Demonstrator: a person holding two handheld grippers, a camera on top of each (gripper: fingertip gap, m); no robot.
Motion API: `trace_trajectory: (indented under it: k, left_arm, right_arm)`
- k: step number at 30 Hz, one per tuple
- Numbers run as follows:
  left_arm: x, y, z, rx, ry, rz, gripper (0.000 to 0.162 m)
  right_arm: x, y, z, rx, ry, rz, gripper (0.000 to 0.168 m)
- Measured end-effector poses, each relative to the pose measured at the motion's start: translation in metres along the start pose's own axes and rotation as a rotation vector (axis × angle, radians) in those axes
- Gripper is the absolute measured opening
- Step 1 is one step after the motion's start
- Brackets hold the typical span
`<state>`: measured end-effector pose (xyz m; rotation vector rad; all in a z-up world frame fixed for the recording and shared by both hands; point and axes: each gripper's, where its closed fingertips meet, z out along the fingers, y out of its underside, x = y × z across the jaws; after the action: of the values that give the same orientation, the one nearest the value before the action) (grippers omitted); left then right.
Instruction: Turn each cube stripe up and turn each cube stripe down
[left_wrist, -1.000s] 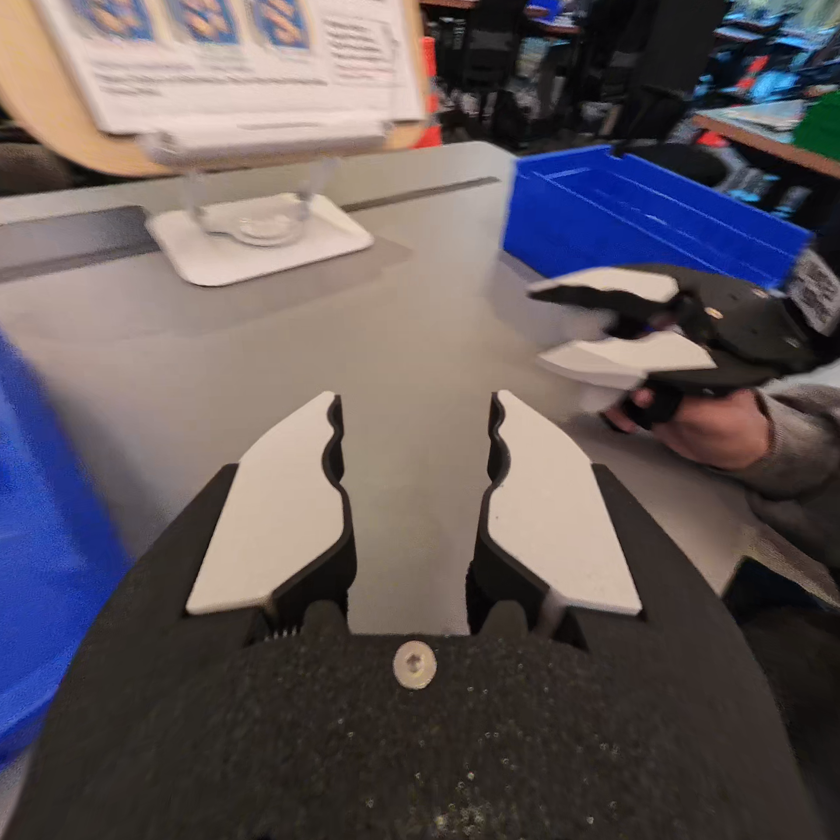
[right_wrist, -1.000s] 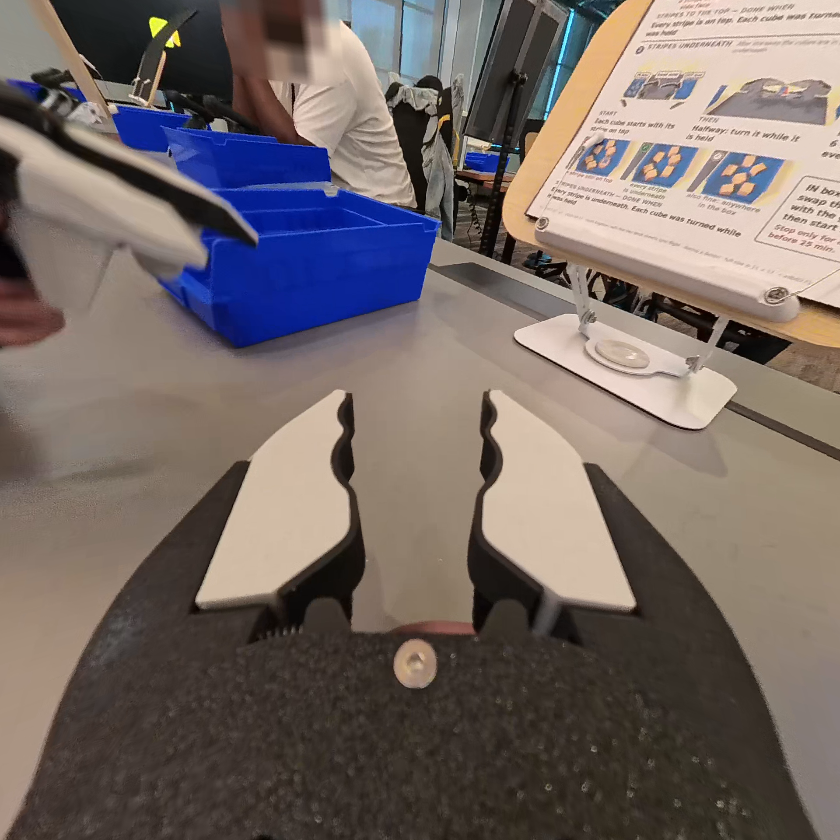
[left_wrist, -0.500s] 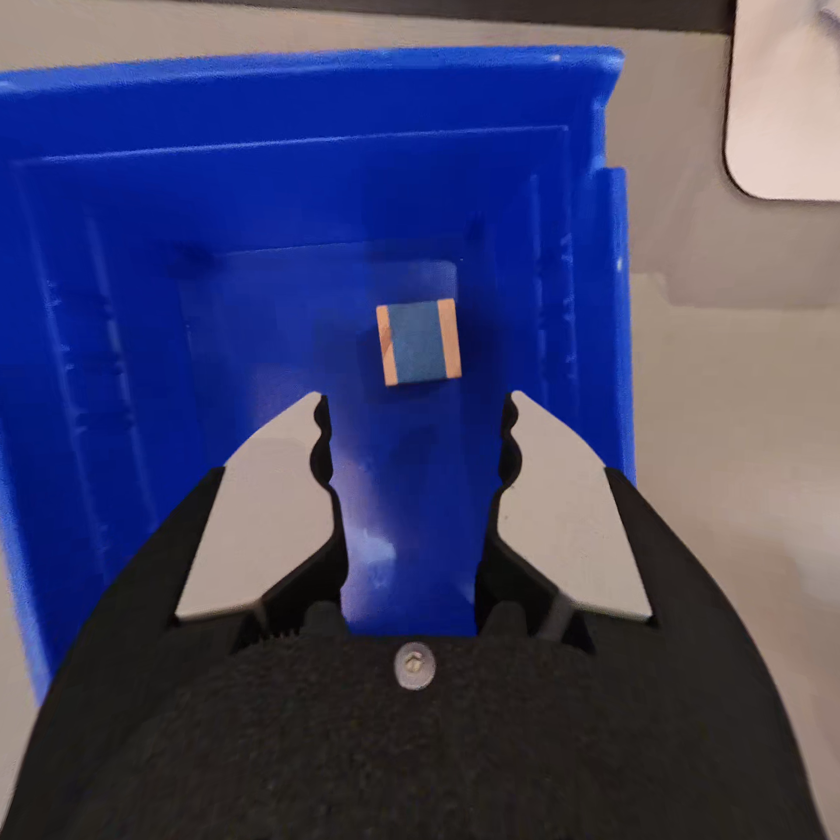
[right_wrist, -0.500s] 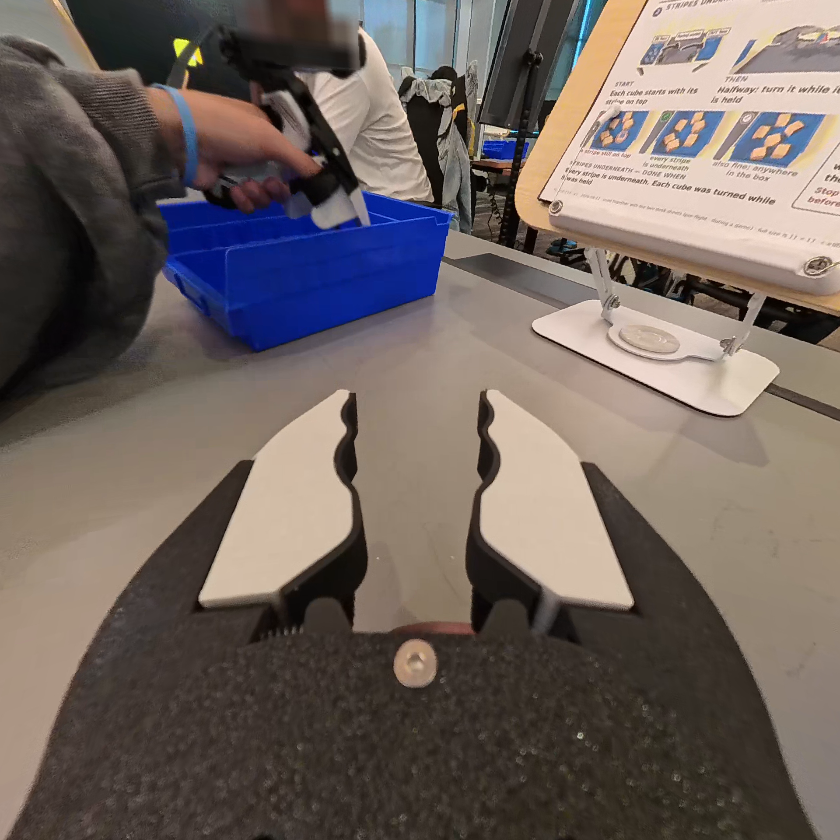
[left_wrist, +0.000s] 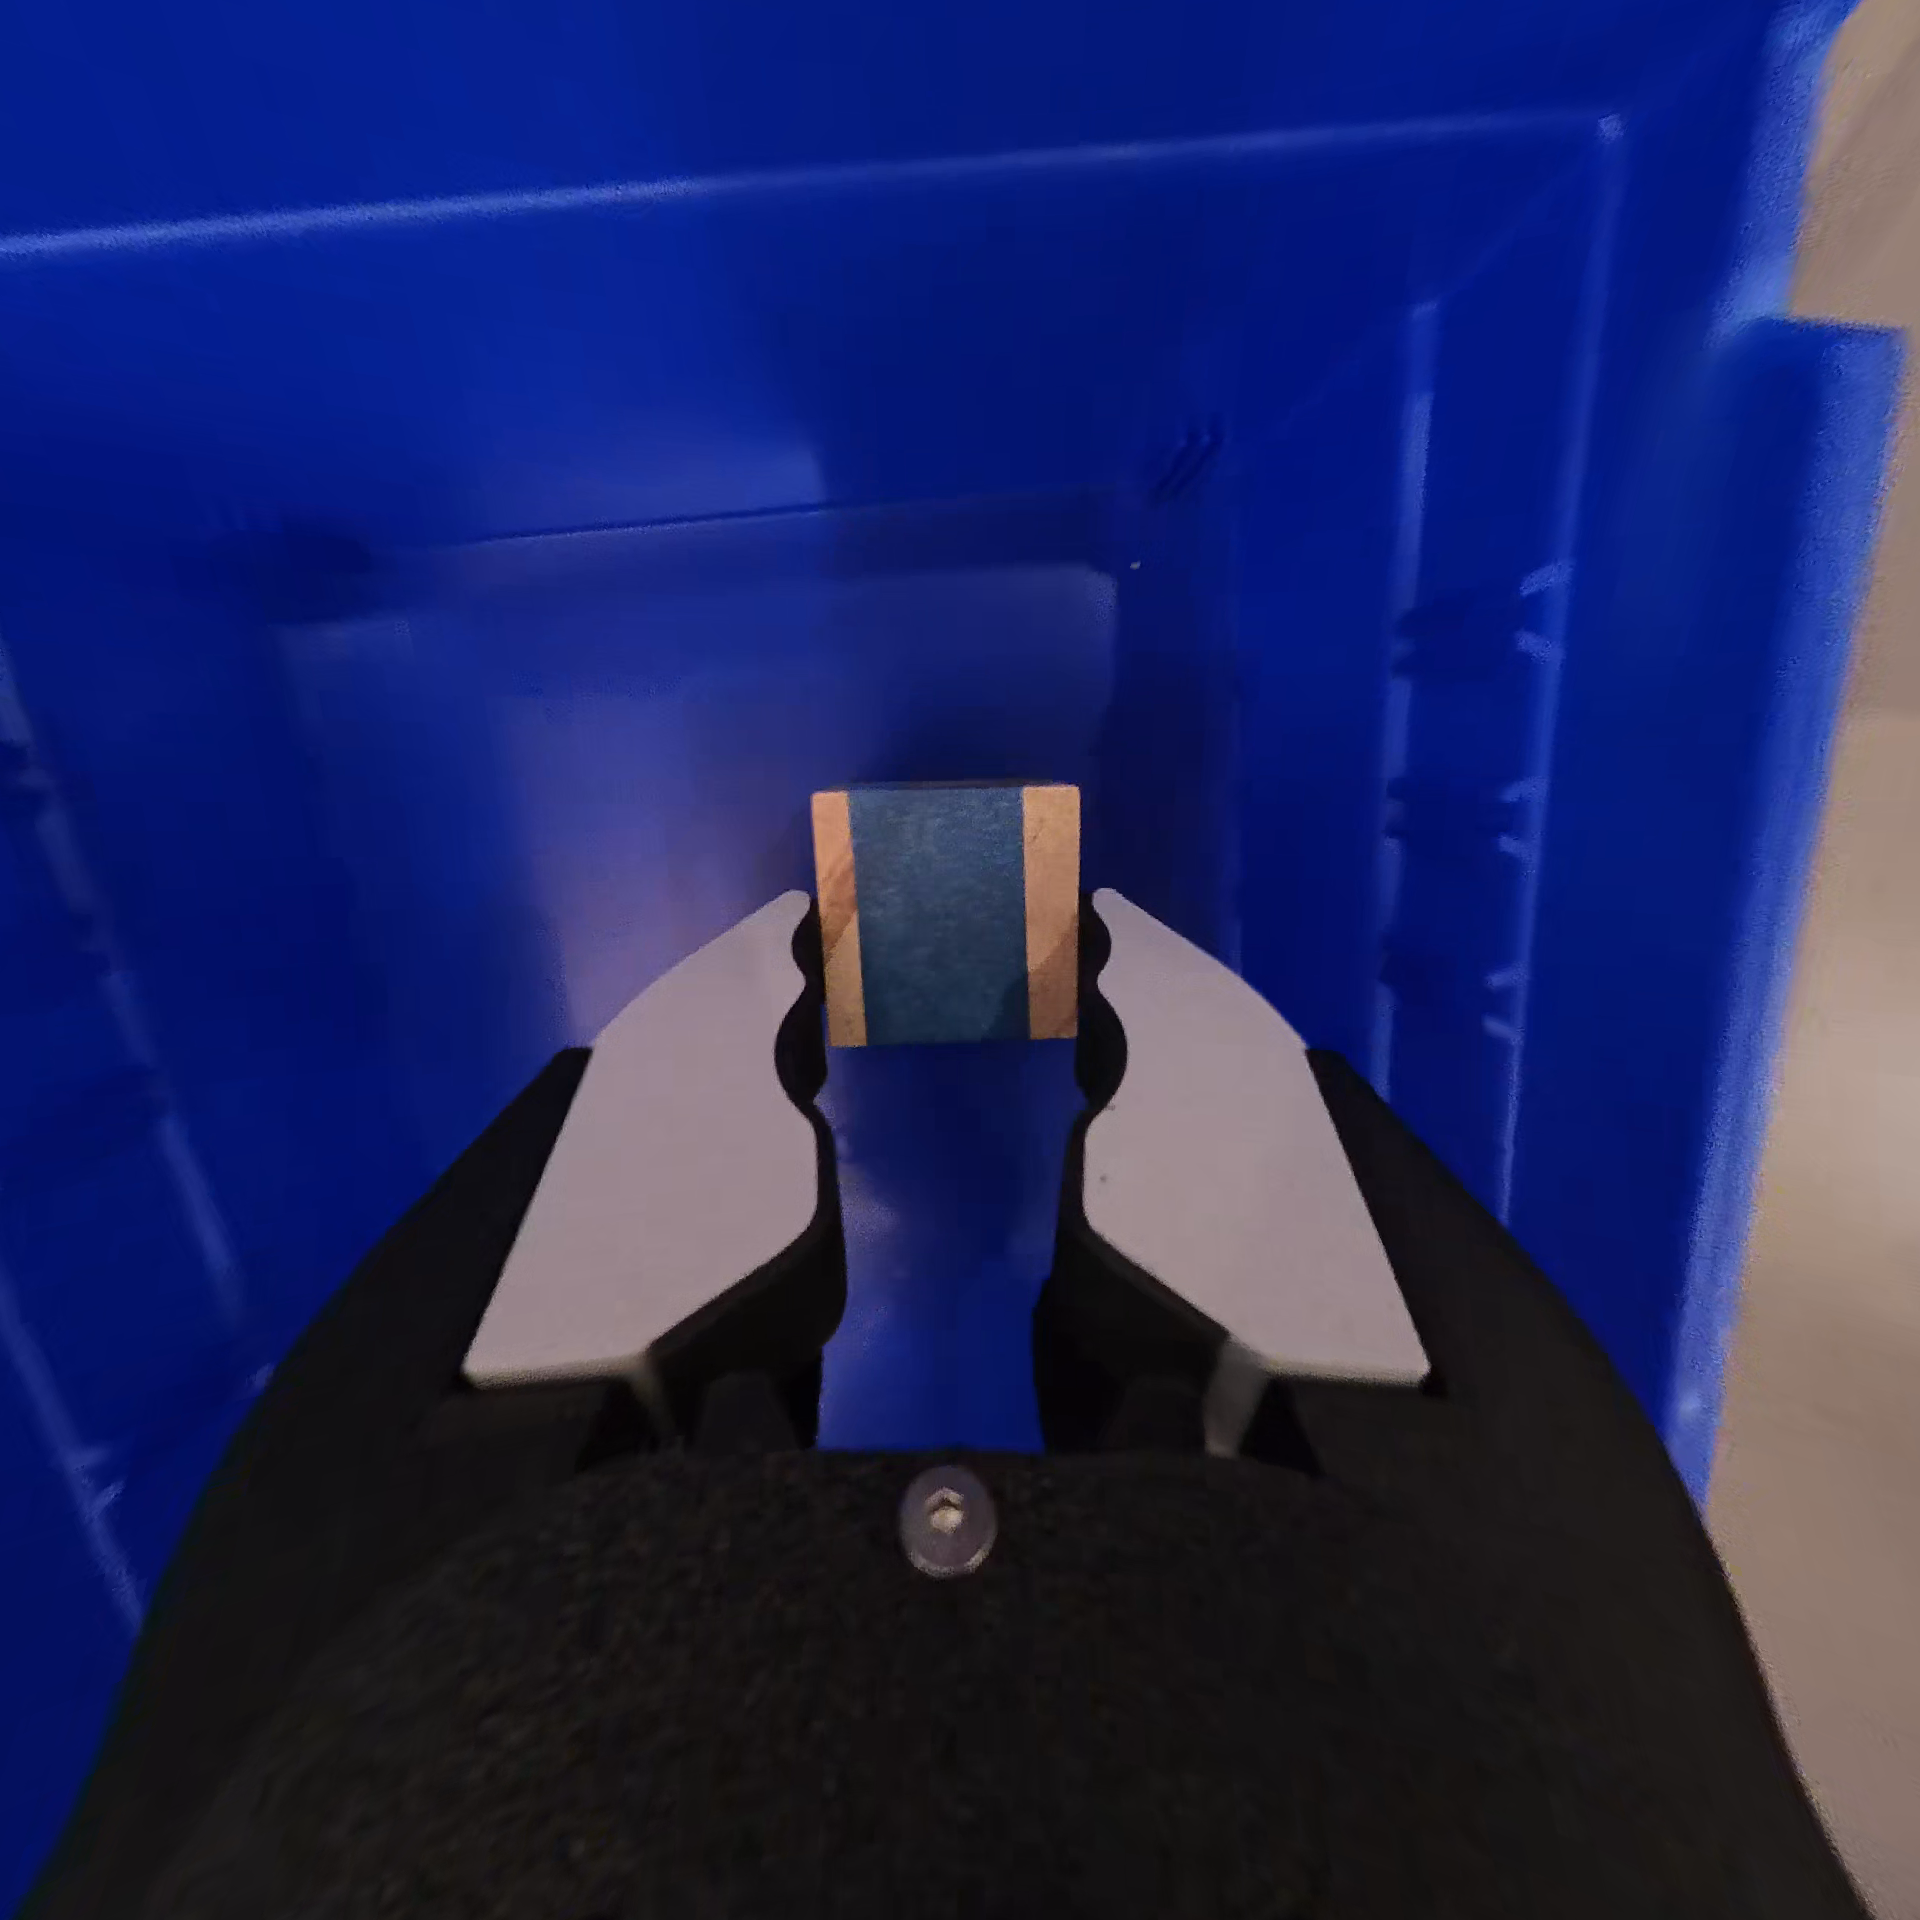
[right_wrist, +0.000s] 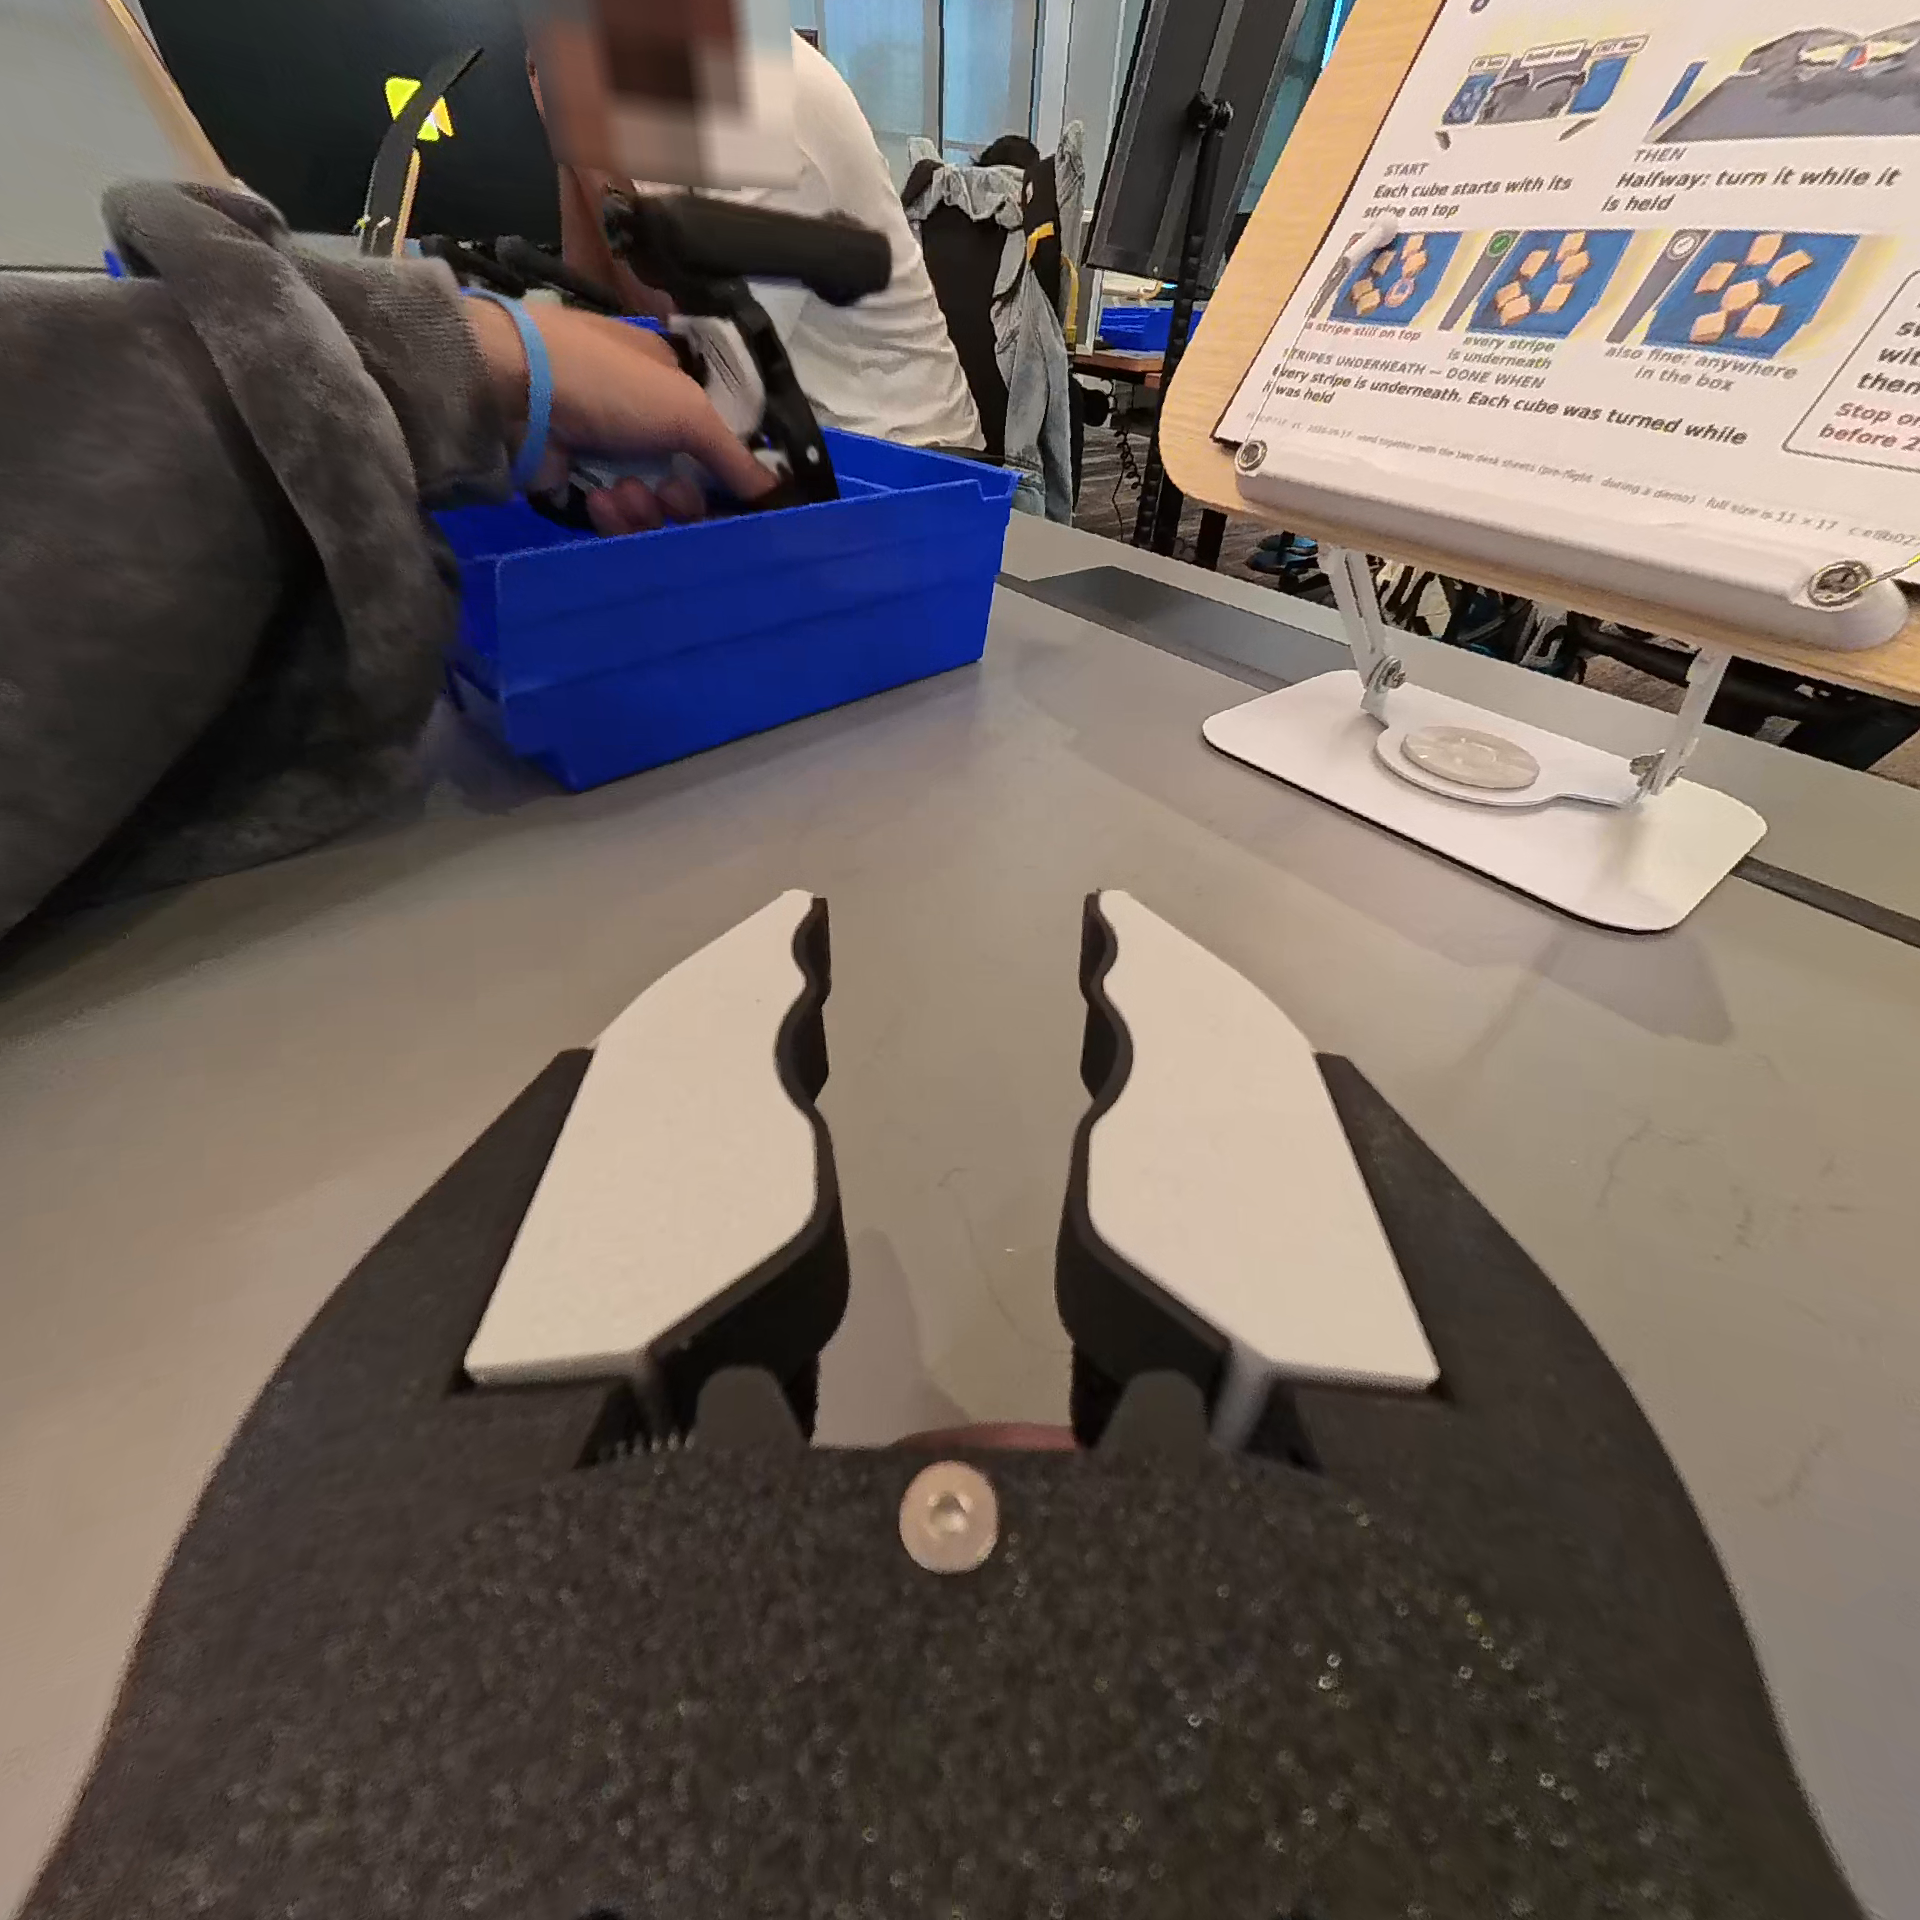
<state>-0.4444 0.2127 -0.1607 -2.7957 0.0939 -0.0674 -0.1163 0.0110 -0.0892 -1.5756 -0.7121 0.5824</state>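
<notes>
Since half a second ago my left gripper (left_wrist: 945, 914) has dropped deeper into the blue bin (left_wrist: 416, 364); the cube (left_wrist: 945, 914), blue stripe up, now sits between its fingertips. Jaws partly open, right at the cube's sides, firm grip I cannot tell. My right gripper (right_wrist: 954, 909) hovers over the grey table (right_wrist: 1039, 790), jaws apart, empty.

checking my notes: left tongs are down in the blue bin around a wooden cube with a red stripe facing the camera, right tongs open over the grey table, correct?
One detail is wrong: the stripe on the wooden cube is blue, not red, as the left wrist view shows. The rest holds: the left tongs are down in the blue bin around that cube, and the right tongs are open over the grey table.
</notes>
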Motion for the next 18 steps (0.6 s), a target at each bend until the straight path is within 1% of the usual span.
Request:
trace_trajectory:
  k: [2,5,8,11,14,16,18]
  left_arm:
    - [-0.002,-0.003,-0.020,0.062,0.028,-0.012,0.045]
    - [0.001,-0.007,-0.062,0.183,0.098,-0.021,0.044]
    - [0.026,-0.001,-0.106,0.297,0.239,-0.011,0.044]
    - [0.075,0.020,-0.135,0.339,0.395,0.079,0.044]
    - [0.128,0.049,-0.149,0.335,0.516,0.164,0.044]
    - [0.167,0.067,-0.157,0.321,0.658,0.182,0.044]
    - [0.206,0.086,-0.164,0.292,0.820,0.186,0.044]
  right_arm:
    - [0.000,0.000,0.000,-0.001,-0.002,0.000,0.046]
    - [0.000,-0.001,0.000,0.003,0.001,-0.006,0.045]
    - [0.000,-0.001,-0.001,0.010,-0.004,-0.003,0.045]
    - [0.002,-0.003,-0.002,0.024,-0.012,0.012,0.046]
    - [0.006,-0.007,-0.005,0.054,-0.016,0.021,0.049]
    - [0.008,-0.013,-0.008,0.104,-0.031,0.021,0.051]
    - [0.007,-0.017,-0.011,0.141,-0.068,0.069,0.053]
